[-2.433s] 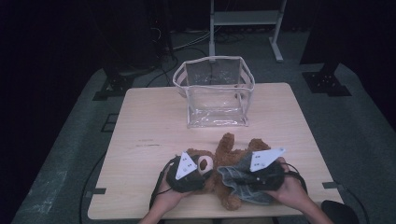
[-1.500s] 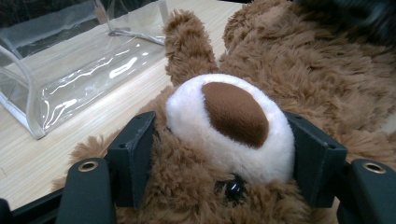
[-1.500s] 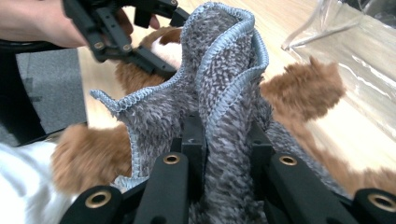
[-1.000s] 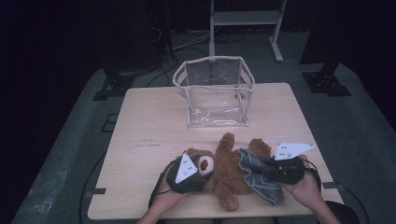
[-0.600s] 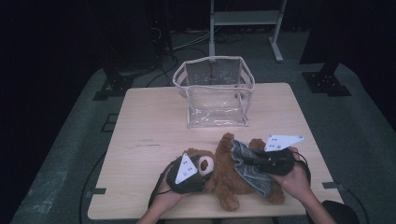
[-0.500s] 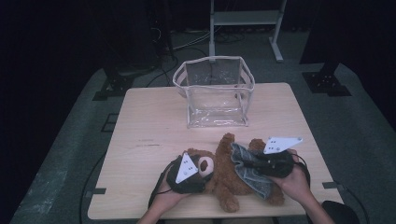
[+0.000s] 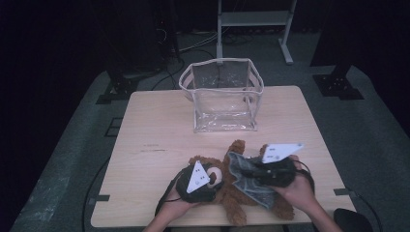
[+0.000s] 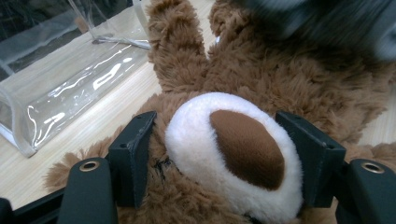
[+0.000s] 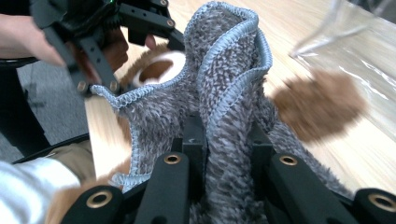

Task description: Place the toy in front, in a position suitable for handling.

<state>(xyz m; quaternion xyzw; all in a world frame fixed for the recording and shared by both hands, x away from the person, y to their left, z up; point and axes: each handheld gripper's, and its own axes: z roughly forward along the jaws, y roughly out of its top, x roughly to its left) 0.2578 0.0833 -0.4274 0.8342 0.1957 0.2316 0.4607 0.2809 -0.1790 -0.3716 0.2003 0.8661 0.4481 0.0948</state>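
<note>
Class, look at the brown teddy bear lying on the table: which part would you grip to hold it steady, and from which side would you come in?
Probably the head of the teddy bear, from the table's near edge. The white muzzle bulges up as a rounded, compressible lump, narrow enough to straddle, as the left tongs show. The body is partly covered by the grey cloth.

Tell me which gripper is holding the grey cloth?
The right gripper: its jaws are pinched shut on a fold of the grey cloth. The left gripper sits around the teddy bear's white snout instead.
</note>
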